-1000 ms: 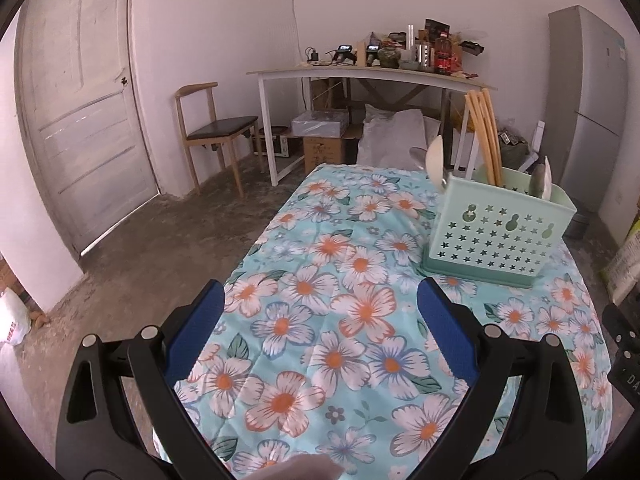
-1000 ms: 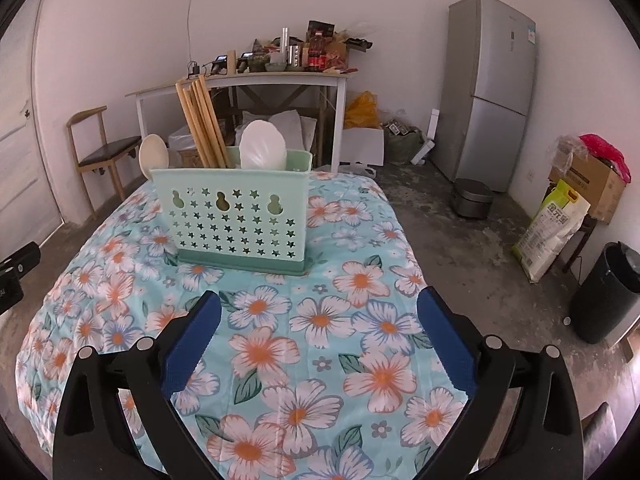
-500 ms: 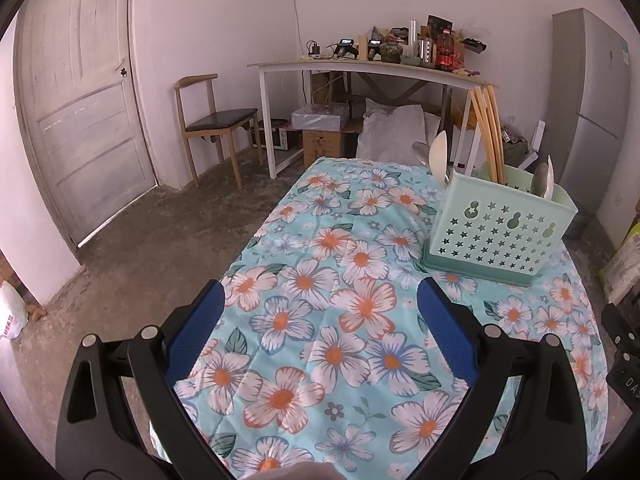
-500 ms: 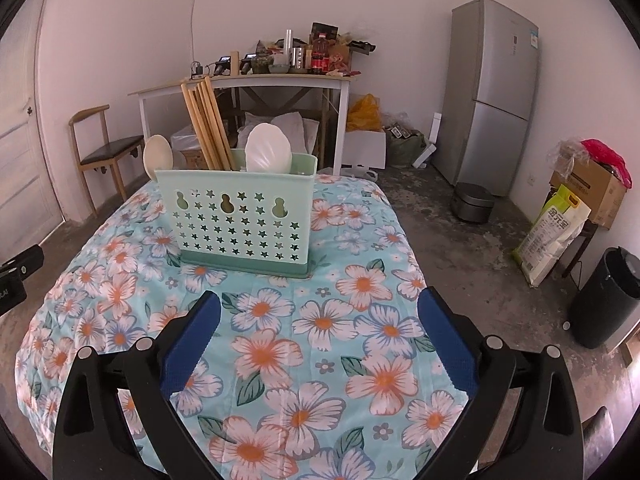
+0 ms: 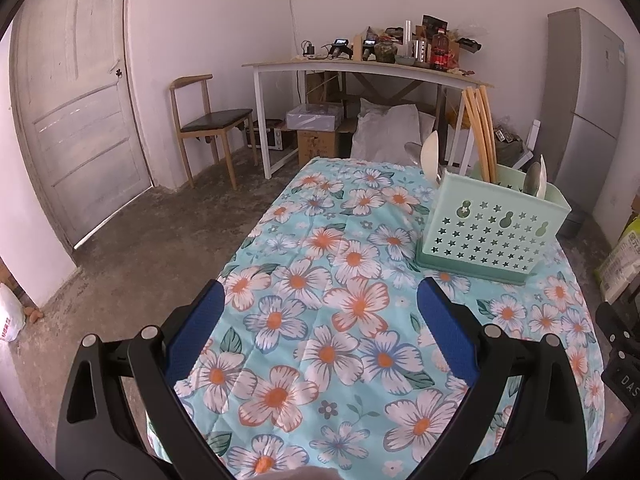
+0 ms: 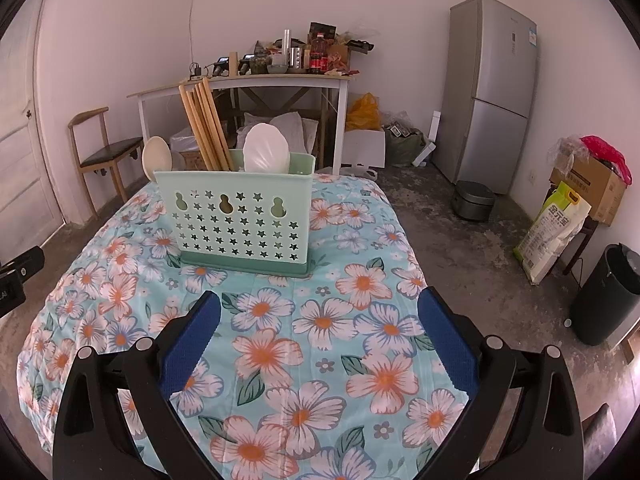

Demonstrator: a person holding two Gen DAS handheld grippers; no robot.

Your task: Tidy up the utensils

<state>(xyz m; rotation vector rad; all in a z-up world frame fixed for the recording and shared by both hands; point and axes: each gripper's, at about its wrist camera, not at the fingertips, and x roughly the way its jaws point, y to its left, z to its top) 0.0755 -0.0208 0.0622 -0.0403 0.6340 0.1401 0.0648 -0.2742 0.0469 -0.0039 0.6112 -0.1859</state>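
Utensils all sit upright in the mint-green holder (image 6: 240,220) right now, and both grippers hang above the table with nothing in them. Right gripper (image 6: 320,332) first: its 2 blue pads (image 6: 188,344) are spread wide, only floral tablecloth (image 6: 320,360) showing between them. Straight ahead and a touch left of that gripper stands the holder, its star-punched front wall facing the camera. Rising out of it, a bundle of wooden chopsticks (image 6: 204,128) leans back and left, a white scalloped spoon (image 6: 266,154) stands just right of them, and a cream spoon (image 6: 157,158) pokes up at the far left end. Beyond the holder, a cluttered white desk (image 6: 240,84); off to the right, a grey fridge (image 6: 492,92).

Over to the left gripper (image 5: 320,332): also wide apart, blue pads (image 5: 196,336) framing bare flowered cloth (image 5: 320,320). From here the holder (image 5: 492,232) sits ahead and to the right, well clear of the fingertips, turned at an angle. The chopsticks (image 5: 480,132) stick up tall from its back section, a pale spoon (image 5: 430,156) stands at its near-left corner, and 2 more spoon bowls (image 5: 536,178) show at its right end. Ahead-left, a wooden chair (image 5: 208,120) and a white door (image 5: 72,120).
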